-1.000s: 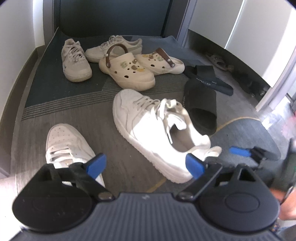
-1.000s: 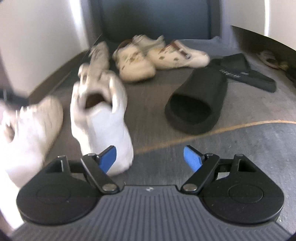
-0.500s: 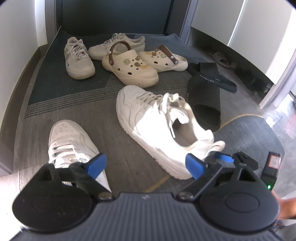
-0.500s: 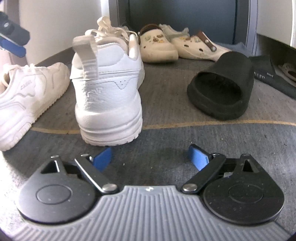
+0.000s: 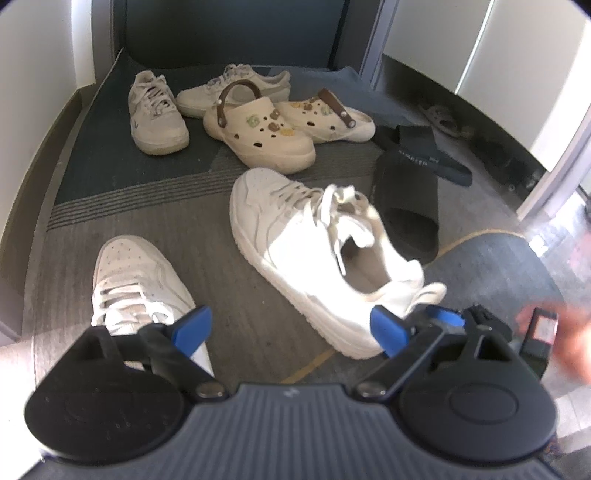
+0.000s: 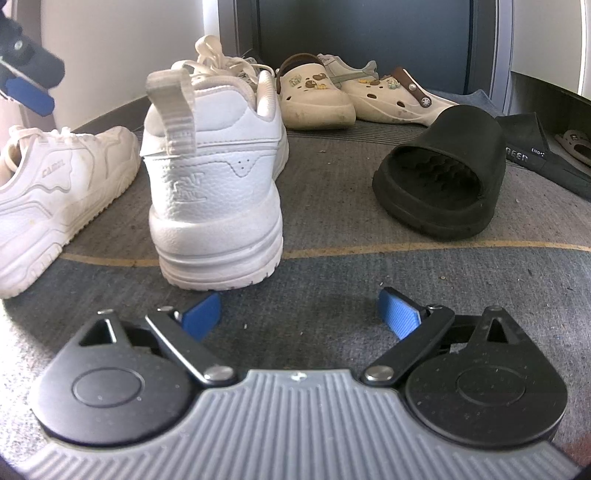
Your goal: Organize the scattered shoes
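My right gripper (image 6: 299, 317) sits low over the carpet (image 6: 332, 266) with its blue pads spread wide and nothing between them; the jaws are released. Straight ahead of it, toward eleven o'clock, the white sneaker (image 6: 218, 177) stands upright on its sole, heel toward me, its pull tab hanging over the back, just beyond my left pad but not touching it. At nine o'clock lies its partner, a second white sneaker (image 6: 51, 199), resting on its sole with its toe angled away, close beside the first. At two o'clock the black slide (image 6: 447, 177) rests with its opening facing me, and past it at three o'clock a flat black sandal (image 6: 543, 158). Far at twelve o'clock the two cream clogs (image 6: 314, 99) sit side by side. My left gripper (image 5: 291, 328) is also released, pads wide apart and empty, held above the floor: the second sneaker (image 5: 136, 284) shows under its left pad at eight o'clock, and the first sneaker (image 5: 317, 258) runs from the centre down to four o'clock, where its heel meets my right gripper's tip (image 5: 447, 317). Two beige low sneakers (image 5: 155, 110) lie at eleven o'clock, near the dark door (image 5: 229, 29).
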`<action>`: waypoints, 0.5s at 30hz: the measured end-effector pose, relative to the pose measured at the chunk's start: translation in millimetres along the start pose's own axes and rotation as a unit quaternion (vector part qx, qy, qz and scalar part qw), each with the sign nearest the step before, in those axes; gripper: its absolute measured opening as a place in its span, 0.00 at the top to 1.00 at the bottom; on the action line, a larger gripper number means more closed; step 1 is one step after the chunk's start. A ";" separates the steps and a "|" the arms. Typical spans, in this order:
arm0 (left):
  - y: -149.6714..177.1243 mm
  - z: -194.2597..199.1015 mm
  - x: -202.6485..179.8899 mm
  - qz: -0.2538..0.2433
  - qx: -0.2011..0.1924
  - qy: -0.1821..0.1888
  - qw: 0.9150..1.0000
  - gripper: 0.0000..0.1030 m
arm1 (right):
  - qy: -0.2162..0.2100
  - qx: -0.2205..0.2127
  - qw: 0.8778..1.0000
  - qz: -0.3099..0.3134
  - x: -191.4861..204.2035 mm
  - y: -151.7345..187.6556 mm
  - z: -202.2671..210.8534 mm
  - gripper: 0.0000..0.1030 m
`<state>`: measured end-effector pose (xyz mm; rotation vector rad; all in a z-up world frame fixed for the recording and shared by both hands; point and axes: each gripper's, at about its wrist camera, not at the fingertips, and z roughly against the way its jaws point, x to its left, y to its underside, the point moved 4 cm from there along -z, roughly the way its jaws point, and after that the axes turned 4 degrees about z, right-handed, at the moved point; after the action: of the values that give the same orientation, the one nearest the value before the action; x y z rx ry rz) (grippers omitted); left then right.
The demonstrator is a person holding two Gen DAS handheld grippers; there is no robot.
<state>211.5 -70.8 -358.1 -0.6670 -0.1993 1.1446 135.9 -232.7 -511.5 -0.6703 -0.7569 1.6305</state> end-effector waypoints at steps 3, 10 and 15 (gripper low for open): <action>1.6 -2.2 -1.5 0.003 0.006 0.002 1.000 0.09 | 0.000 0.000 1.000 0.000 -0.2 -0.1 -0.2 0.08; 5.9 -0.9 -7.0 -0.005 0.006 -0.001 1.000 0.09 | 0.000 0.000 1.000 0.000 -0.7 -0.3 -0.5 0.08; 7.0 -4.2 -6.8 -0.002 0.010 0.002 1.000 0.09 | -0.001 0.000 1.000 0.001 -0.8 -0.3 -0.2 0.08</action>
<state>205.3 -76.7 -364.2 -0.6519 -0.1854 1.1402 136.4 -233.4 -511.4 -0.6694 -0.7566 1.6325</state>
